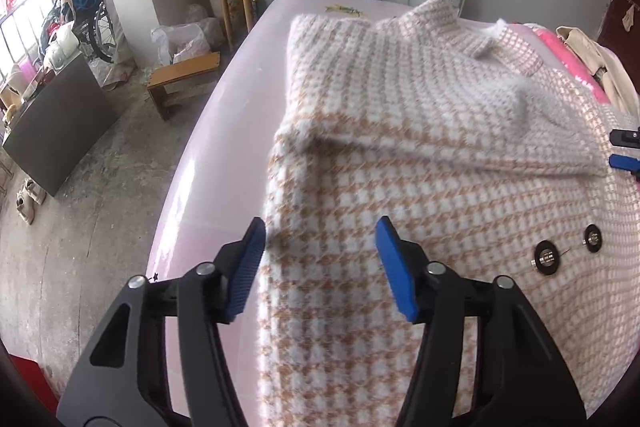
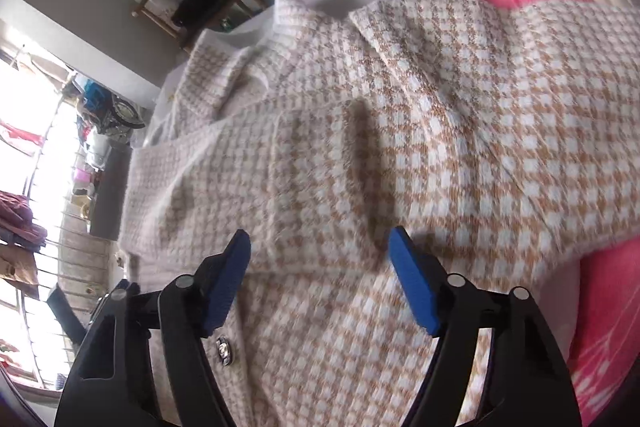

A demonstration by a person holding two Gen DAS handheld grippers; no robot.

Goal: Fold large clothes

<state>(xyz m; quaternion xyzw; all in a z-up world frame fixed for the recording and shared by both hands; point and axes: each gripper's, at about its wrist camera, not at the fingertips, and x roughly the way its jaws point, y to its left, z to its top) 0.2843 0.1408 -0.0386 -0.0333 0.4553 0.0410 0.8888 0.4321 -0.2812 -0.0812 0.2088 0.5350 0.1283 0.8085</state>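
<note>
Lying face up across the pale pink table [image 1: 208,163], the houndstooth knit jacket [image 1: 400,155] has one sleeve [image 1: 460,143] drawn in across its chest, collar [image 1: 440,23] toward the far wall and black buttons [image 1: 545,258] near the front edge, presumably so the body can be doubled over next. The left gripper [image 1: 320,263] hangs above the jacket's left edge with its blue pads wide apart and nothing between them, likely placed to take that side. The right gripper [image 2: 320,279] hovers over the folded-in fabric, likewise spread and empty.
</note>
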